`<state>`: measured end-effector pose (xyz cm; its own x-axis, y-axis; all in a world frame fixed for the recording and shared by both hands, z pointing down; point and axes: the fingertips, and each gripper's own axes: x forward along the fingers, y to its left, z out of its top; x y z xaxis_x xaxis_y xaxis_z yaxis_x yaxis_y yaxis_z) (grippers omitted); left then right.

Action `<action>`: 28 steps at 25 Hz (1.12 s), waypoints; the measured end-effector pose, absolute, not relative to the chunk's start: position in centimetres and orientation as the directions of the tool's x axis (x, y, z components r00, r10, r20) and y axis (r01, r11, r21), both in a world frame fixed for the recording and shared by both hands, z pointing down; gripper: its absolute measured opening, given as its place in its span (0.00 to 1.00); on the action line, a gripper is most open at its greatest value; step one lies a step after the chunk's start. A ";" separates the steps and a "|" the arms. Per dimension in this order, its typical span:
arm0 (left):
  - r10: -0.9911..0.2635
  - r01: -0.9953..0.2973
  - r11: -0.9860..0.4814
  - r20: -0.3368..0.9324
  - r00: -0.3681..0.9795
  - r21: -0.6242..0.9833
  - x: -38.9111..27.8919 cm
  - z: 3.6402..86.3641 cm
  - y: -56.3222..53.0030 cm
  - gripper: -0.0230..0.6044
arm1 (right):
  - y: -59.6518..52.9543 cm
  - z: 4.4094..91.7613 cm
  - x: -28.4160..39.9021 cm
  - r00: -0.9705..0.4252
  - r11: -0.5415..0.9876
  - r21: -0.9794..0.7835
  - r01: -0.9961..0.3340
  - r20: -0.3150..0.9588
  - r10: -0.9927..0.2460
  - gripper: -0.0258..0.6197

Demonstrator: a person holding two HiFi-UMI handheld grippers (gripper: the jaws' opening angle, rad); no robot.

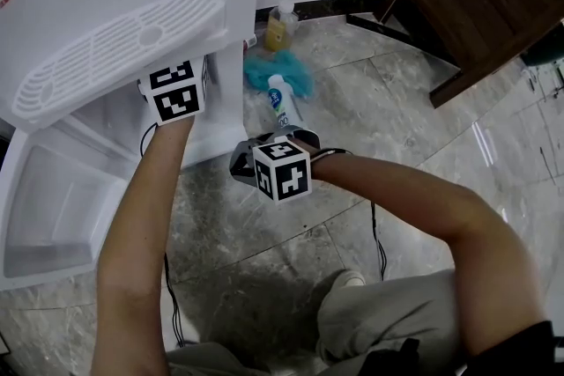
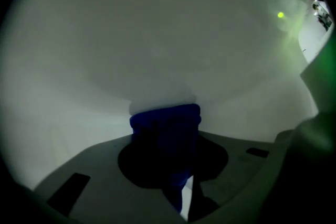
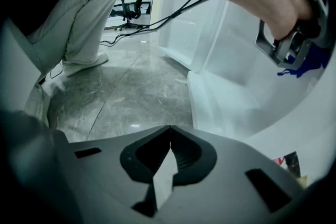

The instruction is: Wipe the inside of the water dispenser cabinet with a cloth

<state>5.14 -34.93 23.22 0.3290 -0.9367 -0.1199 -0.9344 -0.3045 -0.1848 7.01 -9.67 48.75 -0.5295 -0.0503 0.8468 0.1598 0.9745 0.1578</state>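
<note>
The left gripper (image 2: 167, 136) has its jaws partly closed on a blue cloth (image 2: 165, 115), right up by the white wall inside the cabinet (image 1: 227, 101). In the head view the cabinet is at ten o'clock. The right gripper (image 3: 169, 138) has its jaws pressed tight together with nothing in them, and it hangs over the floor (image 1: 264, 233) near the middle. A white bottle (image 1: 281, 101) lies on the floor at twelve o'clock from it.

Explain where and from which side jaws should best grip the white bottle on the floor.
Probably grip the bottle across its slim round body, at the label, not the cap end. Come from the open floor at its right: the teal cloth crowds its far end, and the dispenser stands at its left.
</note>
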 end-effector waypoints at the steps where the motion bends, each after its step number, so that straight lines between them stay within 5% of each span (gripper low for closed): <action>1: -0.939 -0.937 -0.304 -0.113 0.325 -0.175 5.1 23.3 -35.2 0.18 | -9.8 48.9 7.3 -0.522 0.974 0.159 0.161 0.851 -0.052 0.04; 10: -0.838 -0.791 -0.527 0.038 0.544 -0.310 6.7 25.5 -30.0 0.18 | -13.1 46.3 7.0 -0.529 0.978 0.201 0.059 0.837 -0.140 0.04; 16: -0.709 -0.631 -0.700 0.223 0.668 -0.336 4.4 28.7 -21.7 0.18 | -14.8 41.8 5.7 -0.632 0.975 0.157 -0.155 0.743 -0.220 0.04; 22: -0.614 -0.550 -0.789 0.400 0.681 -0.275 -0.1 31.1 -14.7 0.18 | -15.2 38.1 3.8 -0.726 0.957 0.068 -0.282 0.638 -0.259 0.04; 26: -0.645 -0.615 -0.752 0.454 0.615 -0.235 -4.2 34.7 -13.1 0.18 | -14.1 35.7 1.5 -0.799 0.946 -0.051 -0.320 0.551 -0.241 0.04; 27: -0.649 -0.626 -0.745 0.462 0.604 -0.230 -4.7 35.4 -13.0 0.18 | -13.7 35.3 0.8 -0.814 0.945 -0.087 -0.316 0.536 -0.223 0.06; 28: -0.651 -0.630 -0.743 0.466 0.599 -0.226 -4.9 35.8 -12.8 0.18 | -13.3 34.8 0.0 -0.828 0.943 -0.123 -0.308 0.523 -0.202 0.23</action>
<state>-4.94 -12.83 35.84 0.5993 -0.6507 0.4663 -0.6304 -0.7426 -0.2261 -0.01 -13.26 34.78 -0.8280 -0.2023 0.5230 -0.3084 0.9432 -0.1235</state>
